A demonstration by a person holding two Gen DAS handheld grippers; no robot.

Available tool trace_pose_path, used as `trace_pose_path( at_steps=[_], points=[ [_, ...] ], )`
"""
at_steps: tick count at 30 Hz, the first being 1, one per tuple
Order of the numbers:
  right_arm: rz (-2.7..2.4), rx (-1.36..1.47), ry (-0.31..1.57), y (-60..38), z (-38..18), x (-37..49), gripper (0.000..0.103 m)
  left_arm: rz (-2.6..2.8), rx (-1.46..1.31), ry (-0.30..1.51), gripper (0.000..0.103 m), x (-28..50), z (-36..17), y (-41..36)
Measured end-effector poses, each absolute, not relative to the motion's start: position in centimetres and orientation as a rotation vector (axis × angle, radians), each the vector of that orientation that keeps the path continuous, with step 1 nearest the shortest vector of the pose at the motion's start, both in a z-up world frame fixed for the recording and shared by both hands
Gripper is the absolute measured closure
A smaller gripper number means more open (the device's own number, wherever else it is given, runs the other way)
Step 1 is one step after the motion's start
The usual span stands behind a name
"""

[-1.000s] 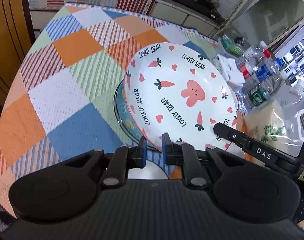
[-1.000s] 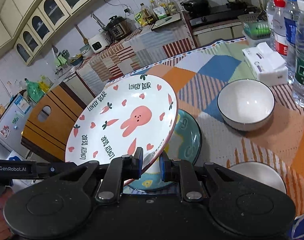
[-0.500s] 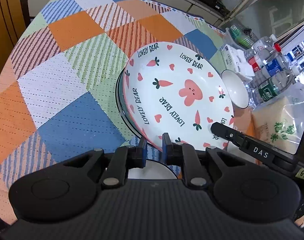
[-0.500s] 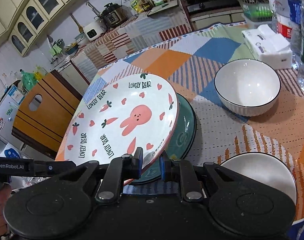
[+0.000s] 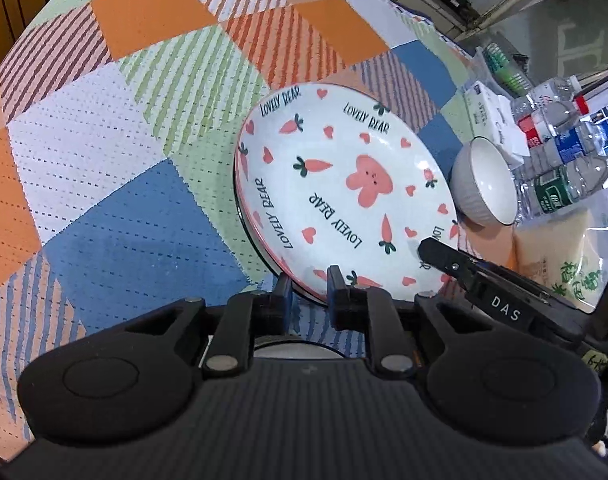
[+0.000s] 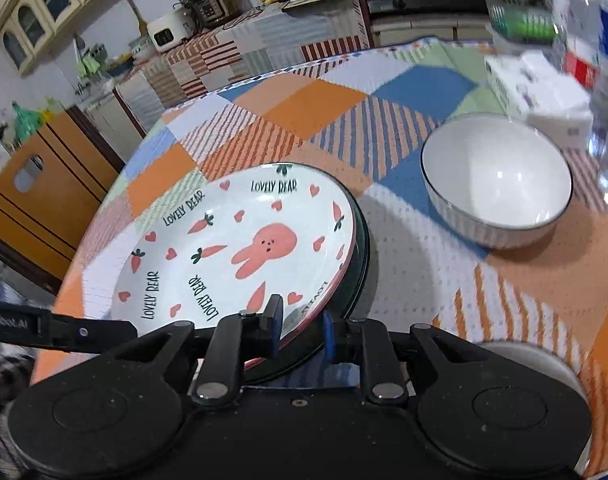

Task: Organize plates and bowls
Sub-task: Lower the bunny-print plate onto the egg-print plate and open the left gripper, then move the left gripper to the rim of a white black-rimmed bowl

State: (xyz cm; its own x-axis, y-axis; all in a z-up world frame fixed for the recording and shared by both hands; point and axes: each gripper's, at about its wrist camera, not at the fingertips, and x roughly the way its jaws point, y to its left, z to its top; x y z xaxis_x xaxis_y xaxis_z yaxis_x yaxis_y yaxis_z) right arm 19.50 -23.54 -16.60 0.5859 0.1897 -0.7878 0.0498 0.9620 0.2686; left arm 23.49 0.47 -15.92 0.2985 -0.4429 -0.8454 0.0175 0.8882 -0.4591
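A white bowl point(image 6: 497, 182) stands empty on the checked tablecloth point(image 5: 116, 168) just right of the stacked plates, with water bottles point(image 5: 559, 168) and a tissue box point(image 6: 539, 96) behind it and a second bowl's rim point(image 6: 531, 364) near the right gripper. Only the right view shows the dark green plate point(image 6: 357, 264) under the rabbit plate point(image 5: 343, 196); the left view shows little more than its edge. The left gripper point(image 5: 308, 292) and right gripper point(image 6: 300, 326) each stand slightly parted about the rabbit plate's near rim, which lies on the green plate.
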Motion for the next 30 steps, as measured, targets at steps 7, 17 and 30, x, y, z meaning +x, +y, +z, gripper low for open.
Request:
trace_pose_path(
  at_steps=[7,17,30],
  points=[
    [0.04,0.236,0.968,-22.7,-16.2,19.4,0.078,-0.301,-0.336,1.266,0.085,24.0,-15.2,-0.1],
    [0.027,0.153,0.966,-21.2,-13.8,17.4,0.072,-0.33,-0.109,1.205,0.082,21.1,-10.4,-1.5],
    [0.024,0.049,0.933,-20.4,-8.2,11.5,0.049,-0.365,0.081,1.174,0.059,15.2,-5.4,-2.1]
  ],
)
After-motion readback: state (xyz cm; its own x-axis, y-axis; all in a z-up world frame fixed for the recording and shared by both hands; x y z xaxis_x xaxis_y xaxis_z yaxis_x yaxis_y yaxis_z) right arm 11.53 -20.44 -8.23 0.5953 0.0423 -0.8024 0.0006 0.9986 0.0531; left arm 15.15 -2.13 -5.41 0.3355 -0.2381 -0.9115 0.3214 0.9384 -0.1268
